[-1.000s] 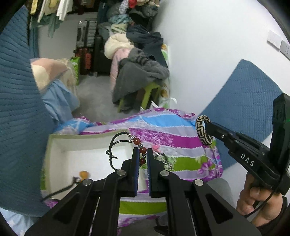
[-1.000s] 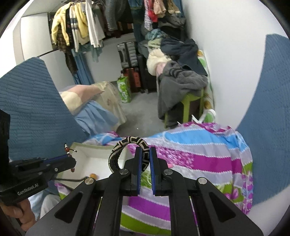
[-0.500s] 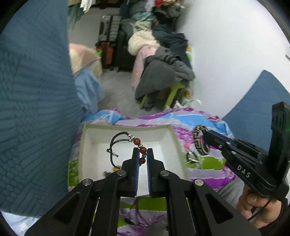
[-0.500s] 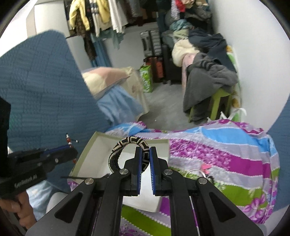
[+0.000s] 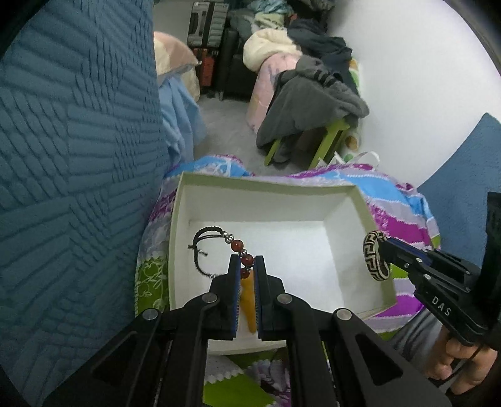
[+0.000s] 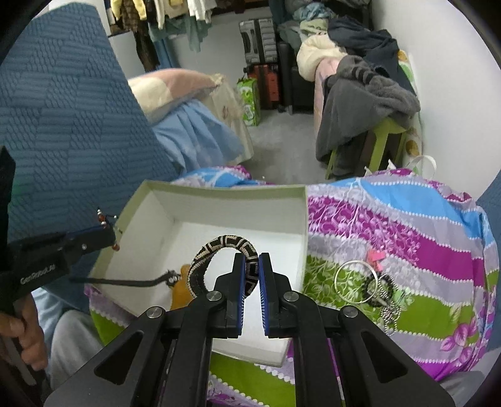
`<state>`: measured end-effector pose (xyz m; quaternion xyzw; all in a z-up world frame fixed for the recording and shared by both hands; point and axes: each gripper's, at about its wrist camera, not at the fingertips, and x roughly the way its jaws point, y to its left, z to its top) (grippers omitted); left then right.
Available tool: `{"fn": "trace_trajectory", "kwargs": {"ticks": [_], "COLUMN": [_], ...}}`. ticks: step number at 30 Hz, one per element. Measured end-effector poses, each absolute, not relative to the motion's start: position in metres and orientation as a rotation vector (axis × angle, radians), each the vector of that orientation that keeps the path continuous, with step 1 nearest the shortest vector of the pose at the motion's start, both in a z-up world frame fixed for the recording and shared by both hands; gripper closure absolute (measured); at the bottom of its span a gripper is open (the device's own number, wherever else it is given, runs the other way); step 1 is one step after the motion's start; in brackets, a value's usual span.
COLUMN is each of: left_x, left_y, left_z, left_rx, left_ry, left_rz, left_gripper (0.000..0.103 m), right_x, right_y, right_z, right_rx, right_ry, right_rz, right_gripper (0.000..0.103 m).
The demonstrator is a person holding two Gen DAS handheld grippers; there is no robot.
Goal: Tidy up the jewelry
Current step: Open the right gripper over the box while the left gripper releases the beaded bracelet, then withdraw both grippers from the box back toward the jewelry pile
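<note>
Left claw point(image 5: 247, 270), clamped on the beaded cord bracelet point(image 5: 219, 247), and right claw point(image 6: 252, 272), clamped on the patterned woven bangle point(image 6: 219, 247), have both swung from beside the white box point(image 5: 269, 184) to over its interior, apparently ready for release; orange piece point(image 6: 181, 291) already inside.

Domestic bedroom with storage corner. Indicators: clothes on hangers point(image 6: 162, 15) along the far wall; stacked suitcases point(image 6: 260, 40); heaped garments and blankets point(image 6: 360, 72) over a green stool point(image 6: 388, 137); a pillow point(image 6: 175, 84) on blue bedding; a floral bedspread point(image 6: 407, 238) bearing a white box point(image 6: 219, 194).
</note>
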<state>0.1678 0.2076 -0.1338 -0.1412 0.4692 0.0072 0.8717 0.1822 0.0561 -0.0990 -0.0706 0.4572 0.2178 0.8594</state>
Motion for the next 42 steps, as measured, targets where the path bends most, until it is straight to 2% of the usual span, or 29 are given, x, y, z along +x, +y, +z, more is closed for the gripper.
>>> {"fn": "trace_trajectory", "kwargs": {"ticks": [9,10,13,14,15,16,17,18,29,42], "left_x": [0.163,0.163,0.160,0.159,0.158,0.157,0.154,0.152,0.129,0.113], "left_y": [0.211,0.210,0.205,0.204,0.202,0.201,0.200,0.199,0.169,0.115], "left_z": [-0.163,-0.162,-0.151,-0.145,-0.140,-0.134,-0.127,-0.119,-0.044,0.005], "left_rx": [-0.336,-0.346,-0.343,-0.323,-0.310,-0.307,-0.306,-0.299,-0.212,-0.230], "left_ry": [1.016,1.016,0.997,0.990,0.982,0.968,0.945,0.922,0.786,0.691], "left_rz": [0.001,-0.019,-0.026,-0.003,0.006,0.001,0.000,0.012,0.055,0.020], "left_gripper": [0.095,0.095,0.094,0.087,0.073,0.065,0.052,0.045,0.045,0.045], "right_x": [0.182,0.182,0.183,0.183,0.182,0.183,0.181,0.181,0.162,0.141], "right_y": [0.060,0.060,0.058,0.057,0.056,0.056,0.054,0.054,0.031,-0.019], "right_z": [-0.119,-0.119,-0.115,-0.111,-0.108,-0.105,-0.098,-0.095,-0.021,0.018], "right_rx": [-0.168,-0.167,-0.143,-0.137,-0.137,-0.138,-0.134,-0.132,-0.131,-0.131], "right_ry": [1.032,1.036,1.035,1.028,1.020,1.014,0.999,0.991,0.818,0.714], "right_rz": [0.496,0.498,0.505,0.512,0.512,0.510,0.514,0.516,0.542,0.494], "right_gripper": [0.095,0.092,0.072,0.072,0.071,0.071,0.071,0.071,0.068,0.066]}}
